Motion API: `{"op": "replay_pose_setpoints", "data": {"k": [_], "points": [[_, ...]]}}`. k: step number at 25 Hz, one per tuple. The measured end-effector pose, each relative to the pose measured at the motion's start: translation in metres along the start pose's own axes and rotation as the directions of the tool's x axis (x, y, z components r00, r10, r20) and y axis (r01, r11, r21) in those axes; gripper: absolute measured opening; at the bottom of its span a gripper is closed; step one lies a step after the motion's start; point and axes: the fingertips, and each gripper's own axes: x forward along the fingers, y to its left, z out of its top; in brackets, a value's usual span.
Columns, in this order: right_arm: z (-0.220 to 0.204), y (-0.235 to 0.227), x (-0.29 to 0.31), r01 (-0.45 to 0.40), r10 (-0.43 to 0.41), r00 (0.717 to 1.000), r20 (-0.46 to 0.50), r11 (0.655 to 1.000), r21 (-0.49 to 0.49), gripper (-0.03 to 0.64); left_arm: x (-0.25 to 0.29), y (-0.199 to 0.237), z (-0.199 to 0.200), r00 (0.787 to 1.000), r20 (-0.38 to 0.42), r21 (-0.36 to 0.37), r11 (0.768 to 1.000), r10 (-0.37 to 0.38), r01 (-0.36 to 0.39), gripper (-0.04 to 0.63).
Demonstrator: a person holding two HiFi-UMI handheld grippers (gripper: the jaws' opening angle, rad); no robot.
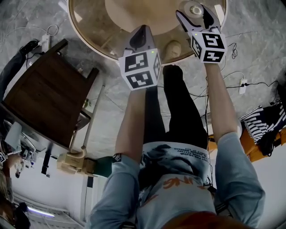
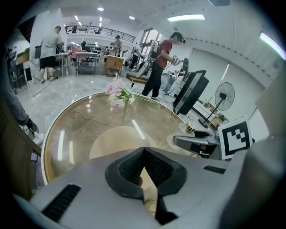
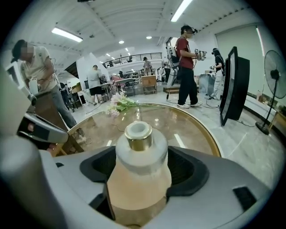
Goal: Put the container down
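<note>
The container is a frosted, peach-tinted bottle with a gold collar and a white neck. My right gripper is shut on its body and holds it upright over the round glass table. In the head view the right gripper is over the table's near right rim, with the container's top showing between the jaws. I cannot tell whether the container touches the glass. My left gripper hangs over the near rim, shut on nothing. The left gripper view also shows the right gripper.
A bunch of pink flowers lies at the table's far side. A dark wooden chair stands on the floor to my left. Cables and a striped cloth lie to the right. People, a black screen and a fan stand beyond the table.
</note>
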Motion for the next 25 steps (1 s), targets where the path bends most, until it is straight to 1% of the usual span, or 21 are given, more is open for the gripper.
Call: {"op": "replay_pose_setpoints", "data": {"k": [3,6,8,11,16,19,22,23,25], "points": [[-0.003,0.001,-0.024,0.007,-0.007,1.000,0.003,1.000,0.028,0.367,-0.017,-0.001,-0.004,1.000,0.010,-0.005,1.000,0.019,-0.019,0.025],[-0.005,0.004,-0.055,0.009,-0.009,1.000,0.005,0.998,0.064,0.325,-0.039,-0.007,-0.004,0.999,0.029,-0.018,0.999,0.035,-0.035,0.025],[0.003,0.009,-0.075,0.005,-0.006,1.000,0.013,0.997,0.075,0.276,-0.058,-0.010,0.003,0.998,0.051,-0.028,0.999,0.048,-0.047,0.025],[0.021,0.020,-0.104,-0.006,0.004,1.000,0.030,0.997,0.072,0.167,-0.090,-0.011,0.016,0.993,0.088,-0.057,0.996,0.078,-0.073,0.025],[0.074,0.030,-0.135,-0.022,0.016,0.995,0.095,0.997,0.068,0.022,-0.132,-0.007,0.048,0.975,0.172,-0.126,0.984,0.143,-0.123,0.025],[0.100,0.040,-0.154,-0.027,0.022,0.996,0.092,0.998,0.051,0.012,-0.162,-0.021,0.066,0.966,0.206,-0.157,0.980,0.155,-0.124,0.025],[0.133,0.056,-0.179,-0.045,0.040,0.992,0.117,0.998,0.044,0.011,-0.197,-0.040,0.090,0.958,0.252,-0.145,0.984,0.139,-0.105,0.025],[0.146,0.061,-0.187,-0.052,0.046,0.990,0.131,0.998,0.042,0.011,-0.209,-0.046,0.101,0.951,0.279,-0.139,0.986,0.132,-0.096,0.025],[0.174,0.068,-0.199,-0.063,0.056,0.985,0.165,0.997,0.037,0.011,-0.230,-0.055,0.126,0.932,0.342,-0.139,0.987,0.123,-0.079,0.025]]}}
